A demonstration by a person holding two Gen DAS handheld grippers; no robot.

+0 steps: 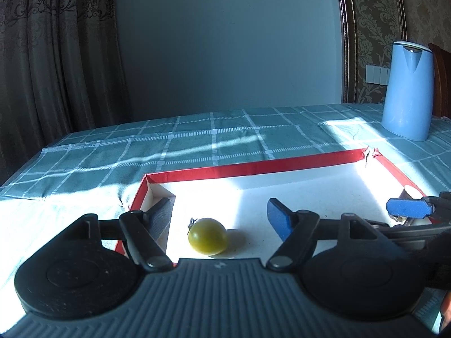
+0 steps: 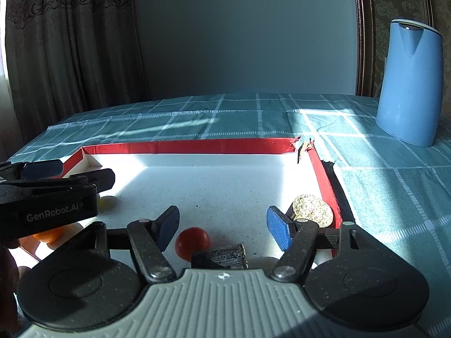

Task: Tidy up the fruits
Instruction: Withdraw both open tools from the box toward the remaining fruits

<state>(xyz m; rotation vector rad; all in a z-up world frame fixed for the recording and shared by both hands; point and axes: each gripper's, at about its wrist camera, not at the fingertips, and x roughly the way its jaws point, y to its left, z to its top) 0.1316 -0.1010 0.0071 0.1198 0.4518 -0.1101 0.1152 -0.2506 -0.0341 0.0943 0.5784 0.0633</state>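
Note:
A shallow red-rimmed box (image 1: 253, 166) with a white floor lies on the table; it also shows in the right wrist view (image 2: 197, 145). A green-yellow tomato (image 1: 207, 236) lies on its floor between the fingers of my open, empty left gripper (image 1: 222, 219). My right gripper (image 2: 222, 226) is open and empty over a red tomato (image 2: 192, 242) and a dark bark-like cylinder (image 2: 222, 256). A pale speckled round piece (image 2: 311, 208) lies by the box's right wall. An orange fruit (image 2: 48, 235) sits partly hidden under the left gripper's body (image 2: 48, 197).
A tall blue kettle (image 1: 407, 91) stands at the back right of the checked teal tablecloth (image 1: 197, 140), also in the right wrist view (image 2: 410, 84). The box's far right corner (image 2: 303, 145) is torn. Curtains hang at the left. The right gripper's blue fingertip (image 1: 408, 208) reaches into the box.

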